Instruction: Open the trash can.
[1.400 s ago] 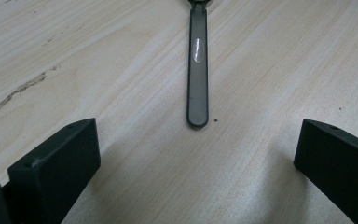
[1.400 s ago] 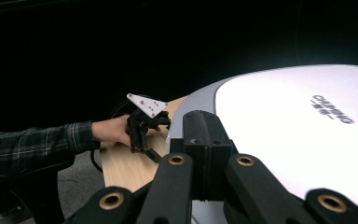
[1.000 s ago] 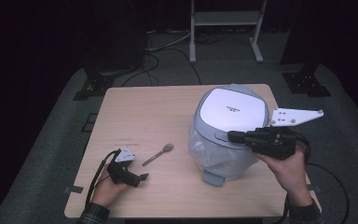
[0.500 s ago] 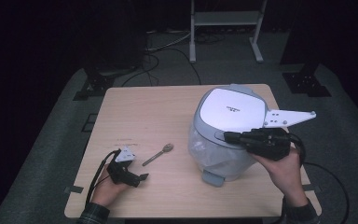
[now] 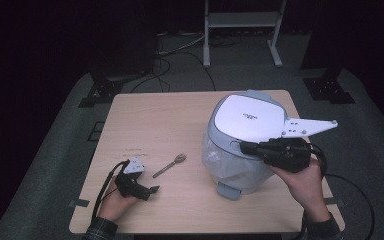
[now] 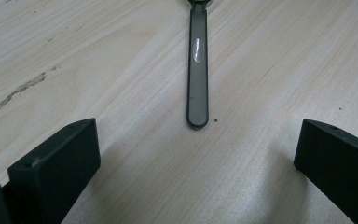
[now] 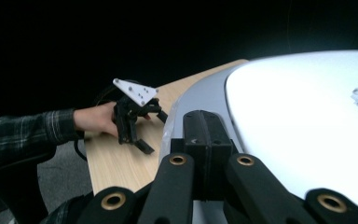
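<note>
A grey rice cooker (image 5: 250,117) with a closed white lid stands on the right half of the wooden table (image 5: 155,115). My right gripper (image 5: 244,147) is shut, its tips against the cooker's front just under the lid's edge. In the right gripper view the joined jaws (image 7: 204,123) lie along the lid (image 7: 307,116). A small spoon (image 5: 170,166) lies flat on the table left of the cooker. My left gripper (image 5: 152,192) rests low near the front left corner, open. Its jaws (image 6: 196,154) stand wide apart just short of the spoon handle (image 6: 198,70), not touching it.
A white metal rack (image 5: 240,20) stands on the floor behind the table, with cables (image 5: 180,50) beside it. Black stand feet (image 5: 100,92) sit at the table's far corners. The left gripper (image 7: 140,140) and a plaid sleeve show in the right gripper view.
My right gripper has edged slightly left along the cooker's front. The left gripper, spoon and cooker have not moved.
</note>
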The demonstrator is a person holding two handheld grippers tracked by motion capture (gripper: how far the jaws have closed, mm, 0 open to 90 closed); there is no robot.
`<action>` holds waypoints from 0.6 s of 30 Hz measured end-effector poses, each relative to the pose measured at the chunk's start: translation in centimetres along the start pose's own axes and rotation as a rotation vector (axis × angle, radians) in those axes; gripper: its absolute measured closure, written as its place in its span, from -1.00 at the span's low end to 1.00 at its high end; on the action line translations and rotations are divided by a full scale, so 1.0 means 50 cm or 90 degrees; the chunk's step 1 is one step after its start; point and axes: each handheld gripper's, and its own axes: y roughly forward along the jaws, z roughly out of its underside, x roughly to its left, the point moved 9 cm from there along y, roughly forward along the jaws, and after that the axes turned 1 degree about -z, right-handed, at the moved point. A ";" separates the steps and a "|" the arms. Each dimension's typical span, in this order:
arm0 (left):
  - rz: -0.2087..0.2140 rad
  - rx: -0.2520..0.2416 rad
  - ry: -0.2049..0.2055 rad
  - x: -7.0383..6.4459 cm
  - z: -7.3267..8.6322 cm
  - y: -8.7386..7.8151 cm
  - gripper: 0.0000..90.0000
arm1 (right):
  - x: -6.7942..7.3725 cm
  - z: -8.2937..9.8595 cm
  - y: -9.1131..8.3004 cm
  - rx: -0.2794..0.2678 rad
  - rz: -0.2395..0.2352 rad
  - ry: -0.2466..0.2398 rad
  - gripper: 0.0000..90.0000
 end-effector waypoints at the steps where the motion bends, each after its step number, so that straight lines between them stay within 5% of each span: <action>1: 0.000 0.000 0.001 0.000 0.000 0.000 -1.00 | 0.000 0.000 0.000 0.000 0.002 -0.001 1.00; 18: 0.000 0.000 0.000 0.000 0.000 0.000 -1.00 | -0.003 -0.006 -0.041 -0.038 0.011 -0.007 0.87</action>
